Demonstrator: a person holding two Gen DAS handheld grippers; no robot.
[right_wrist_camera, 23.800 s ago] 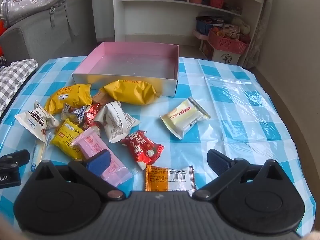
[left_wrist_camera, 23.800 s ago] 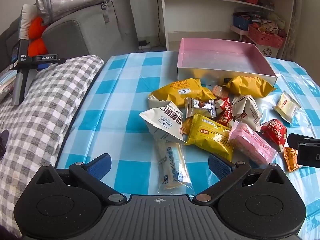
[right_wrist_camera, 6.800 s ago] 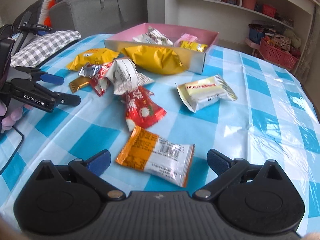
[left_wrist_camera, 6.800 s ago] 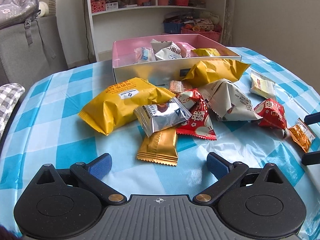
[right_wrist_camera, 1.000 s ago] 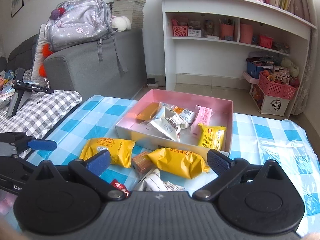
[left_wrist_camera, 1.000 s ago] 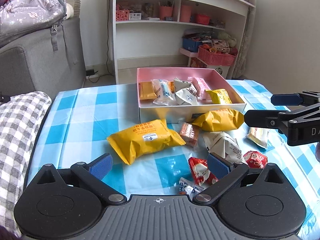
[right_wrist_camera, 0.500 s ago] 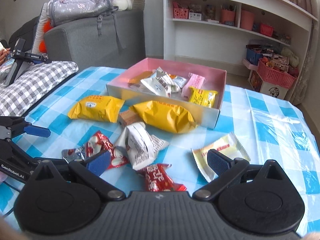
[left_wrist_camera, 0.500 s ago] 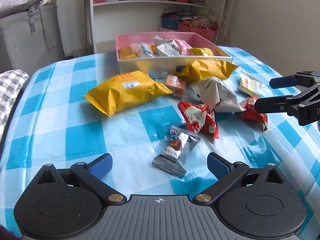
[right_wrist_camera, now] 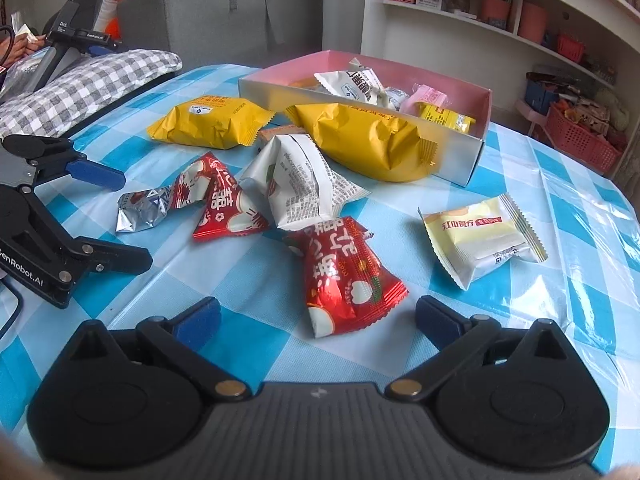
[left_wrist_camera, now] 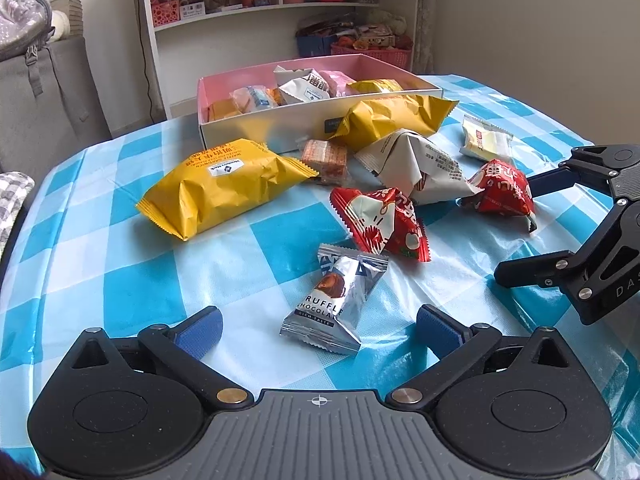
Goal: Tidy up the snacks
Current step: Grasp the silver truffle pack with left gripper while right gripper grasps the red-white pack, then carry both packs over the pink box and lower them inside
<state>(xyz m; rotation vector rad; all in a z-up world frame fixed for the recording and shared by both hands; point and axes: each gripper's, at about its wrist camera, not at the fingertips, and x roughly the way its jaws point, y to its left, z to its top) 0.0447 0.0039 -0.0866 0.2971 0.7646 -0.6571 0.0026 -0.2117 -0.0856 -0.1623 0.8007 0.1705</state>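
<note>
Left hand-held gripper (left_wrist_camera: 318, 330) lowered over silver truffle packet (left_wrist_camera: 335, 300); box (left_wrist_camera: 280, 128) contents partly hidden.

White shelving (left_wrist_camera: 280, 12) against a beige wall (left_wrist_camera: 540, 20), grey sofa (right_wrist_camera: 224, 12) beside it.

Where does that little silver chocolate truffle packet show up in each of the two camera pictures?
Left wrist view: the silver truffle packet lies low in the middle, just ahead of the open left tool.
Right wrist view: the same packet lies at the left, crumpled, beside a red packet.
Shared landmark: the pink box beyond the loose snacks.
</note>
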